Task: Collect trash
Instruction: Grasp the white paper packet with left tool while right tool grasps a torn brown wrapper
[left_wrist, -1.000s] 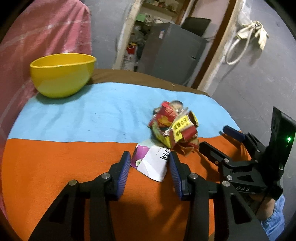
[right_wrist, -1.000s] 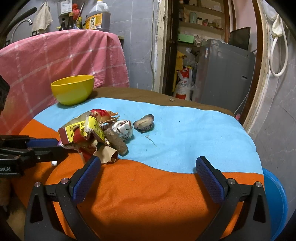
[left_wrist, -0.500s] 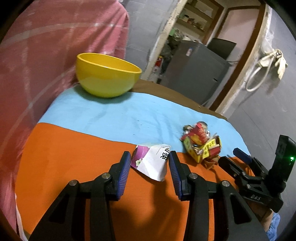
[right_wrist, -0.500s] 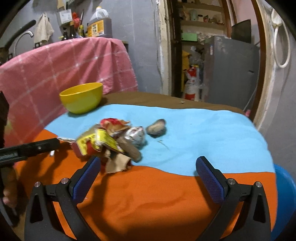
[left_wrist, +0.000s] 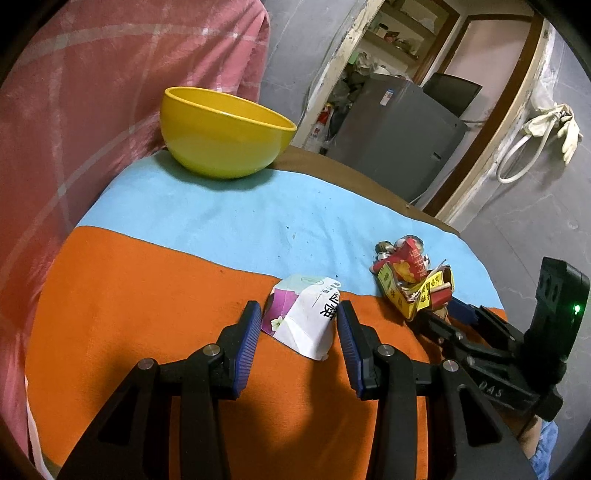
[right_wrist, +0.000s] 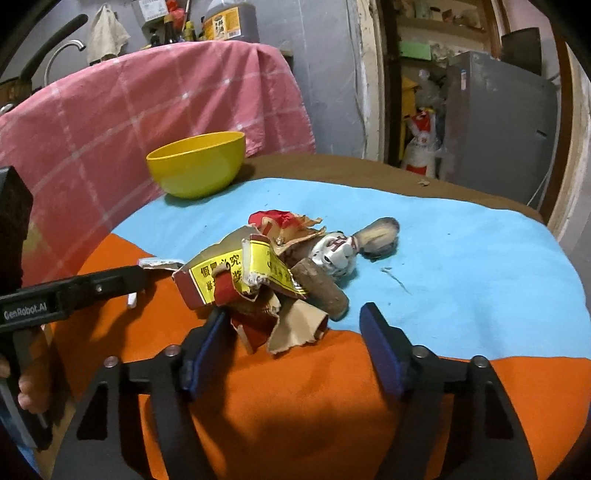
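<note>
While the left gripper (left_wrist: 300, 343) pinches a folded white-and-purple paper carton (left_wrist: 303, 317) between its blue pads, that piece sits low over the orange part of the cloth (left_wrist: 147, 295), with both pads pressed against its sides. Far ahead of those tongs and to their left, a yellow bowl (left_wrist: 221, 134) stands on the blue part of the cloth (left_wrist: 229, 218), in front of a pink checked fabric (left_wrist: 92, 74). Ahead and to the right of the left tongs lies a heap of crumpled red-and-yellow wrappers (left_wrist: 413, 282), at the seam between blue and orange.

Seen from the right wrist, the right gripper (right_wrist: 295, 341) has just been closing in, and its jaws now straddle the near edge of that same heap (right_wrist: 258, 280): torn brown card hangs between the pads, the left pad is at the scraps, and the right pad stands clear of them. Just beyond the heap rest a brown cork-like roll (right_wrist: 321, 291), a crushed white-and-red can (right_wrist: 334, 251) and a mussel shell (right_wrist: 380, 230). A grey cabinet (right_wrist: 495, 122) stands far off to the right.
</note>
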